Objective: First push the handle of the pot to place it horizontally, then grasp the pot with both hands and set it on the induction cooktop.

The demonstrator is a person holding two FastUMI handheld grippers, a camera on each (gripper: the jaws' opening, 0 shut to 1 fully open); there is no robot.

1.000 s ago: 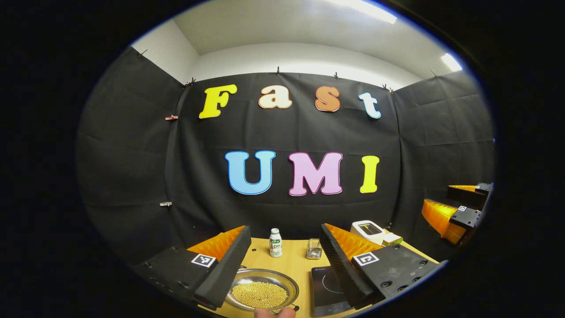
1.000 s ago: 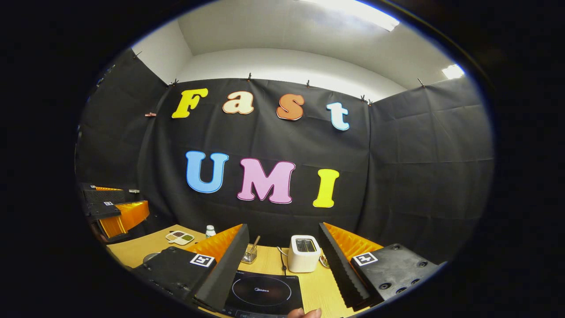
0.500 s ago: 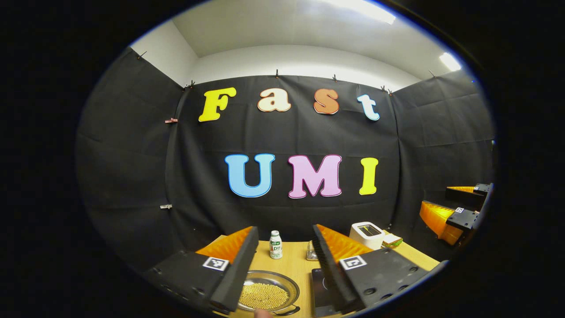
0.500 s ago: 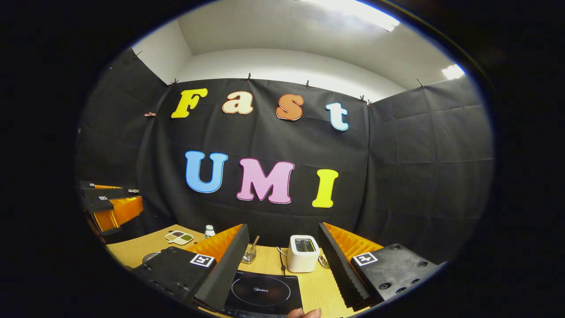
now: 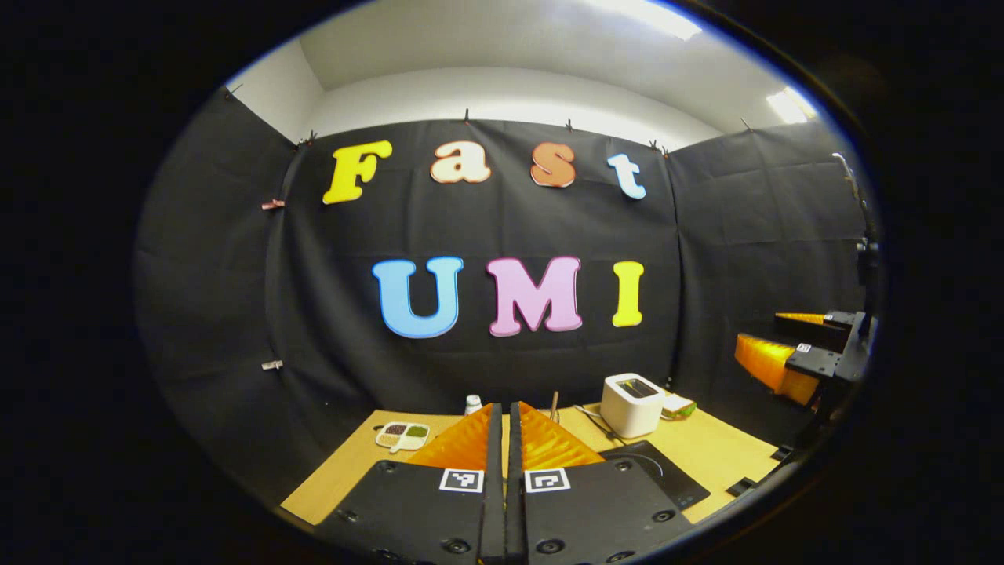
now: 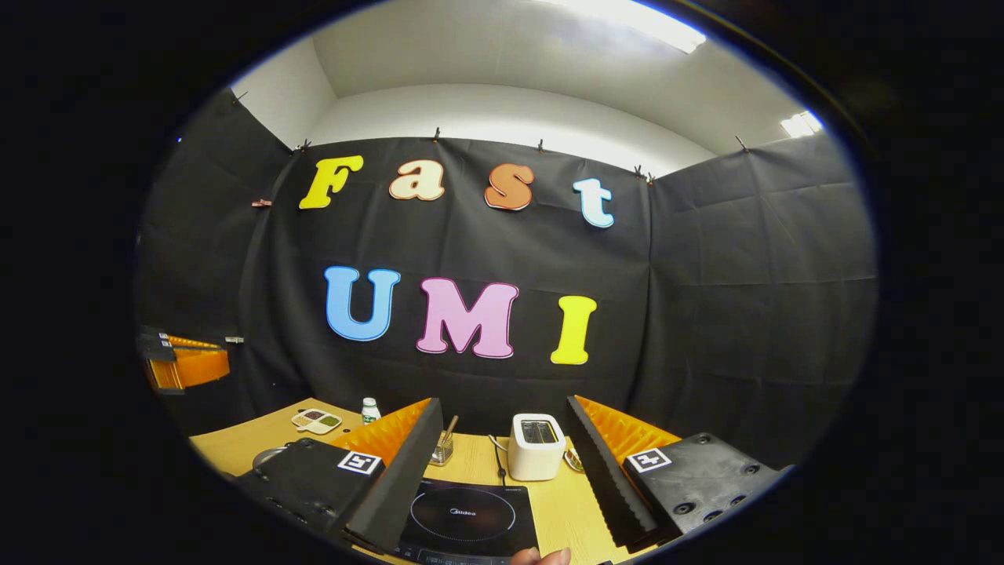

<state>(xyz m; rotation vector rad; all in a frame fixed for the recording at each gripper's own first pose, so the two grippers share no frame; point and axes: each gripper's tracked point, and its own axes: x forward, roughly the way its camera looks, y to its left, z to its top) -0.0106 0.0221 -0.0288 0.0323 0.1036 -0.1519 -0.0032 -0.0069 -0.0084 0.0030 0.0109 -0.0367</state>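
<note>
In the left gripper view my left gripper (image 5: 502,428) is shut, its two fingers pressed together with nothing between them, and they cover the table in front. The black induction cooktop (image 5: 663,475) lies just to their right. In the right gripper view my right gripper (image 6: 503,416) stands open above the induction cooktop (image 6: 467,514), holding nothing. A sliver of the metal pot's rim (image 6: 267,455) peeks out left of my left-hand finger. The left gripper (image 6: 184,365) hangs at the far left, the right gripper (image 5: 800,361) at the far right.
On the wooden table (image 6: 561,506) behind the cooktop stand a white toaster (image 6: 536,446) and a glass jar with a stick (image 6: 445,449). A small bottle (image 6: 369,410) and a divided dish (image 6: 318,421) sit back left. A fingertip (image 6: 541,555) shows at the bottom edge.
My left gripper went from open to shut and moved, so the pot of yellow grains slid out of sight behind its fingers. The right gripper barely moved.
</note>
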